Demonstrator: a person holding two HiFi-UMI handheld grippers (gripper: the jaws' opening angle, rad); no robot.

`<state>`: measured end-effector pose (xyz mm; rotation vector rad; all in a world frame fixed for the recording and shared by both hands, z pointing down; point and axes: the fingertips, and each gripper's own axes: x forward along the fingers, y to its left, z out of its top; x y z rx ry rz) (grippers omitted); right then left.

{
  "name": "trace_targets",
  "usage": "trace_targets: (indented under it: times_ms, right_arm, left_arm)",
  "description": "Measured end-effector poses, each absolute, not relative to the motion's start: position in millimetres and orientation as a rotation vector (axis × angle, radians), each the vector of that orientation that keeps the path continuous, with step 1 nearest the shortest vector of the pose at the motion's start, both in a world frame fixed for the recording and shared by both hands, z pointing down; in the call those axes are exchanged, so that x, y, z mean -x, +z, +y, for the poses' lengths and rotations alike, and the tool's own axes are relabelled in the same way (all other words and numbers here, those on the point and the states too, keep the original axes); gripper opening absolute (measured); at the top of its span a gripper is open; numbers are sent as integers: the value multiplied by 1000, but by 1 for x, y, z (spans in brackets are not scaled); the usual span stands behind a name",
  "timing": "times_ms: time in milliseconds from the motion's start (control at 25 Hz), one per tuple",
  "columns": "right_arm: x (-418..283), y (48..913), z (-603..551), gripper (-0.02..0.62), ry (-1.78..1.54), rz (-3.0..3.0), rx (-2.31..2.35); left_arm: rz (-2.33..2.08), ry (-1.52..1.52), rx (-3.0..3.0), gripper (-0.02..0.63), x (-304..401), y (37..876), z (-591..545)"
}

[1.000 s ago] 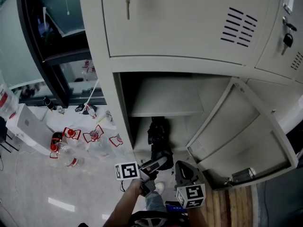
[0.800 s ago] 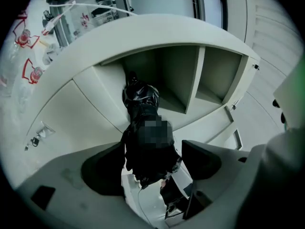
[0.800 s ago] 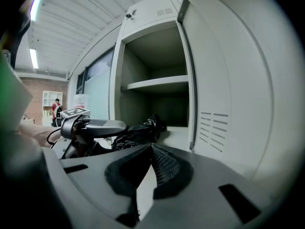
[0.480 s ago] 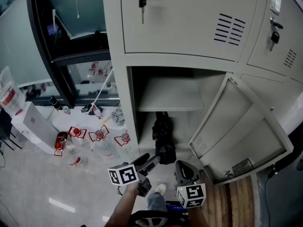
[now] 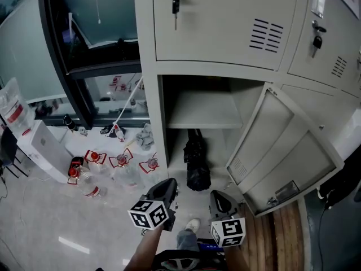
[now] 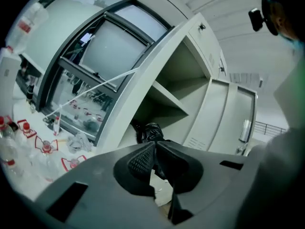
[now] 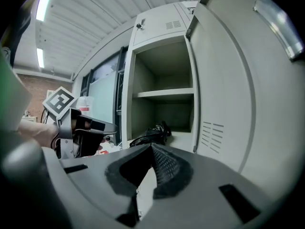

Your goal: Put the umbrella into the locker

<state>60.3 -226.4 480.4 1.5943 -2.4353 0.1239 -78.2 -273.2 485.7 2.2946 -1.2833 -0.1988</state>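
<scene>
Umbrella [image 5: 197, 162]: black, folded, lying on the floor of the open locker [image 5: 153, 117], under the shelf [image 5: 206, 110]. It runs near to far, with its near end by the front edge. Neither claw touches it.

Left gripper [image 5: 168, 184]: jaws have just closed. Pads are now together with nothing between them. It sits near the locker front, at the left side of the opening, apart from the umbrella. Its own view looks past the tips into the lower compartment, with the umbrella just beyond.

Right gripper [image 5: 216, 196]: jaws together, empty. It is to the right of the left gripper, near the foot of the door [image 5: 287, 162]. Its own view shows the umbrella inside, the shelf above it and the left gripper off to the left.

Door is swung wide open to the right, vent slots on its inner face. The upper lockers are shut, with a key [image 5: 175, 4] hanging in the lock.

Floor left of the locker: a cluster of bottles [image 5: 118, 165] and a white box [image 5: 42, 148] further left.
</scene>
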Motion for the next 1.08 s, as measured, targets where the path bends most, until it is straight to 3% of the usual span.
trace_targets:
  times_ms: [1080]
  right_arm:
    - [-68, 482, -221, 0, 125, -2412, -1608]
  left_arm:
    - [-1222, -149, -2304, 16, 69, 493, -266]
